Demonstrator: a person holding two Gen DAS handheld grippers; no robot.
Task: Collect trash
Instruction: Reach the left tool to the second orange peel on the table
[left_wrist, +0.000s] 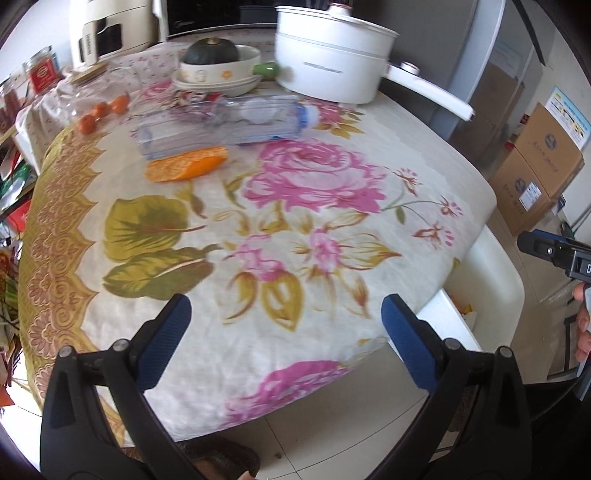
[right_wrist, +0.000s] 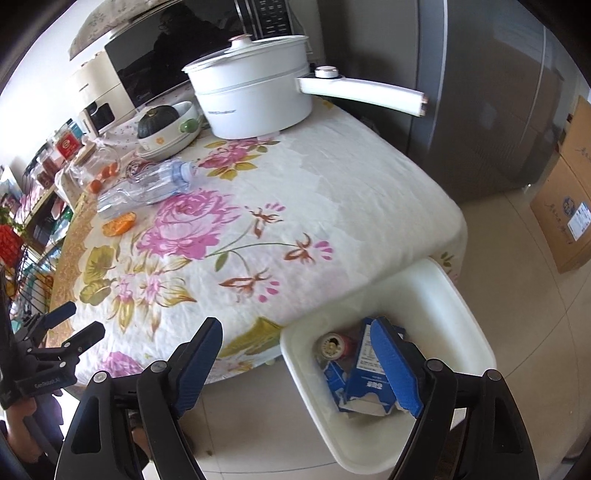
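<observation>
Partly done, by my judgement: the white plastic bin (right_wrist: 461, 314) on the floor beside the tabletop (right_wrist: 351, 192) already holds a torn blue-and-white carton (right_wrist: 364, 384) and a red can (right_wrist: 334, 345). A crushed clear plastic bottle with a blue cap (left_wrist: 221, 123) and an orange peel (left_wrist: 186, 168) remain on the floral cloth, lying just beside each other. Both the left gripper (left_wrist: 286, 332) and right gripper (right_wrist: 295, 369) have fingers spread wide, holding nothing

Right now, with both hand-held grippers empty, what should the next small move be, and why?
Probably reach the left hand-held gripper across the table toward the empty plastic bottle. It lies on its side beside the orange peel, both still on the floral tablecloth, while a carton and a can already sit in the white bin.
</observation>
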